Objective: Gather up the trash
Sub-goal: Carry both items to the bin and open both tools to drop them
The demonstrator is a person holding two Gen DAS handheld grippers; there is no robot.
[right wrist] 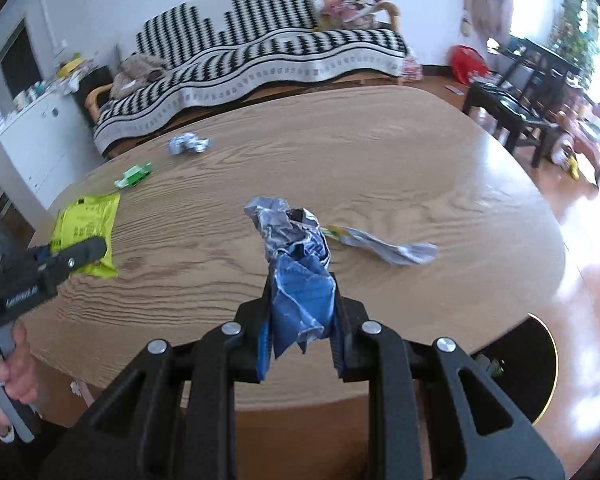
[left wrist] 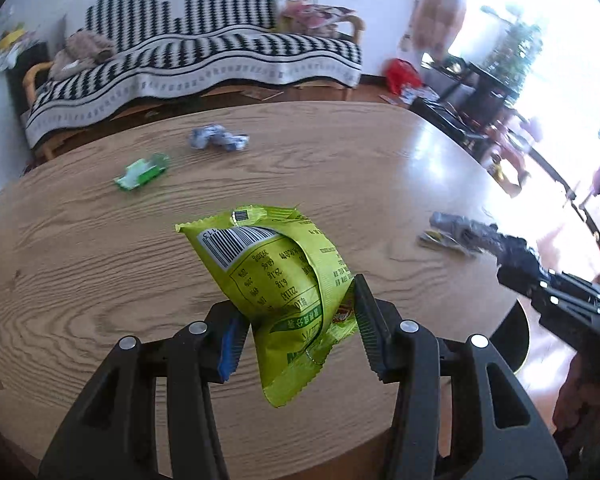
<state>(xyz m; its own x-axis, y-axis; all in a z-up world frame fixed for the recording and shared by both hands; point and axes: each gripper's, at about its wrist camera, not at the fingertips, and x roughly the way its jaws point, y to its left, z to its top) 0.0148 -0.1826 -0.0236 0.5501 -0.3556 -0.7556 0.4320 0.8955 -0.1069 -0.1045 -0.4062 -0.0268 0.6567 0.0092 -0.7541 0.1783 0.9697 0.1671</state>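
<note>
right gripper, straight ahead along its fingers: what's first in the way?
Probably bare wooden table. The right gripper, shut on a crumpled blue wrapper, points down at it; the grey wrapper lies slightly right of that line. Depth unclear.

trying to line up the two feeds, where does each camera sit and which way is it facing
Left wrist: on the left gripper, looking along its fingers down over the table toward the sofa; its fingers grip a green bag; the right gripper shows at right.
Right wrist: on the right gripper, facing the same way; its fingers grip a blue wrapper; the left gripper and a hand show at left.
Shared: table, sofa, green bag, green carton and crumpled wrapper.
</note>
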